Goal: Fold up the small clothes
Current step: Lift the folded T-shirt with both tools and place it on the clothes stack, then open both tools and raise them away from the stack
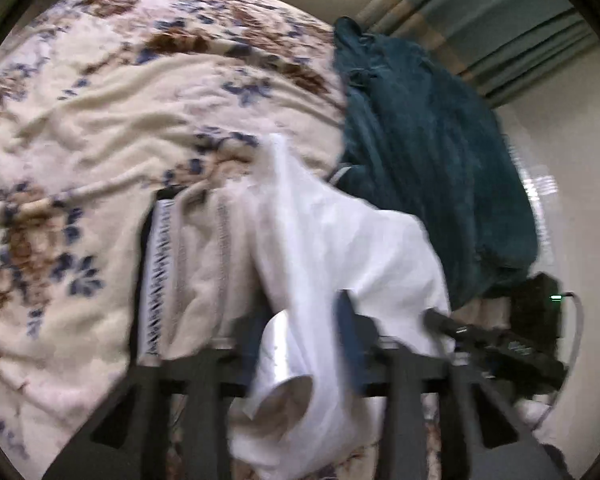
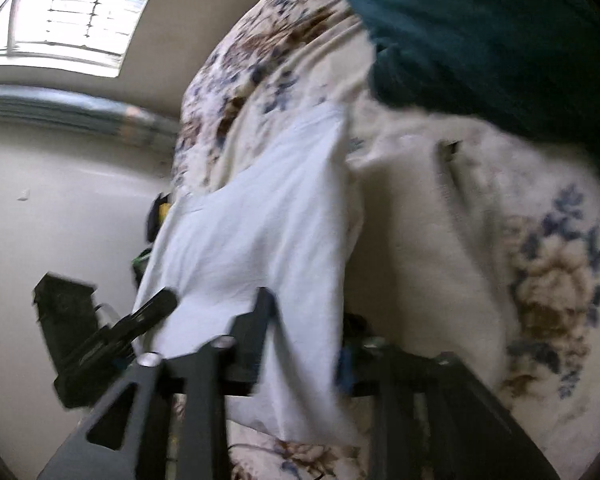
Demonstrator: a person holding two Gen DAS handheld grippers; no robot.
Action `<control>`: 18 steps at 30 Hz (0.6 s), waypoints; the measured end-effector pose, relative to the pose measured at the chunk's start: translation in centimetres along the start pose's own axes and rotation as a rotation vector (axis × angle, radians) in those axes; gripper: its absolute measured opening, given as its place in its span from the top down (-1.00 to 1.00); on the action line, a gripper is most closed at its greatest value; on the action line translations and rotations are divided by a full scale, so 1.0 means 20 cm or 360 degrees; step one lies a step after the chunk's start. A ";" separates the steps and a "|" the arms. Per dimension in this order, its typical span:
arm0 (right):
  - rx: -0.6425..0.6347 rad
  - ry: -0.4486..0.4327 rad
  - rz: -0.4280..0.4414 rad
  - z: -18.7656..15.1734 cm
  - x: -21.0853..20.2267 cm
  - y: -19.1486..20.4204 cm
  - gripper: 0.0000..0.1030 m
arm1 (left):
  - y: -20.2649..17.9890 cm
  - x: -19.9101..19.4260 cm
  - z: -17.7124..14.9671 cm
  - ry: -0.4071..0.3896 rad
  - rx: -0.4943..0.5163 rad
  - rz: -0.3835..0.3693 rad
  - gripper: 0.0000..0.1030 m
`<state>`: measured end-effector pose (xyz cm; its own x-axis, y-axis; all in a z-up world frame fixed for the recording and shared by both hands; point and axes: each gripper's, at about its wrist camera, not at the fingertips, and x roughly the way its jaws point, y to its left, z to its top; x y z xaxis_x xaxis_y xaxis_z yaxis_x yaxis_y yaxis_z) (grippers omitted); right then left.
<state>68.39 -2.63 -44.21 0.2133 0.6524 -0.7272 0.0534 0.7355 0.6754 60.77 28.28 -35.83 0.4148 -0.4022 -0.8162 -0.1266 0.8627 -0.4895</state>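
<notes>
A small white garment (image 1: 324, 248) hangs lifted above a floral blanket (image 1: 100, 128). My left gripper (image 1: 300, 364) is shut on its near edge, and the cloth drapes over the fingers. In the right wrist view the same white garment (image 2: 260, 232) stretches away from my right gripper (image 2: 304, 344), which is shut on its other edge. The right gripper (image 1: 500, 344) also shows at the lower right of the left wrist view, and the left gripper (image 2: 112, 332) at the lower left of the right wrist view. Both views are blurred by motion.
A folded cream cloth with grey patterned stripes (image 1: 188, 272) lies on the blanket by the left gripper. A dark teal blanket (image 1: 420, 152) is heaped at the bed's far side, also in the right wrist view (image 2: 480, 40). Curtains (image 1: 480, 20), a window (image 2: 80, 12) and pale floor (image 2: 60, 200) surround the bed.
</notes>
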 end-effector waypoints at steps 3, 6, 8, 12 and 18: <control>-0.0074 -0.0121 -0.0344 -0.04 -0.10 0.04 -0.01 | -0.05 -0.04 -0.04 -0.0060 0.0075 0.0201 -0.47; -0.0177 -0.0184 -0.0632 -0.11 -0.16 0.11 -0.49 | -0.11 -0.06 -0.10 -0.0097 0.0161 0.0435 -0.84; -0.0213 -0.0225 -0.0758 -0.17 -0.22 0.16 -0.97 | -0.16 -0.08 -0.16 -0.0132 0.0221 0.0558 -0.84; -0.0287 -0.0334 -0.0977 -0.31 -0.33 0.27 -1.00 | -0.26 -0.12 -0.25 -0.0147 0.0310 0.0745 -0.84; -0.0369 -0.0451 -0.1103 -0.55 -0.61 0.46 -1.00 | -0.41 -0.33 -0.39 -0.0186 0.0384 0.0787 -0.85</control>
<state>55.54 -1.82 -30.48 0.4481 -0.0179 -0.8938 0.0671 0.9977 0.0136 51.99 21.52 -28.86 0.4571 0.0929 -0.8845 -0.1273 0.9911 0.0383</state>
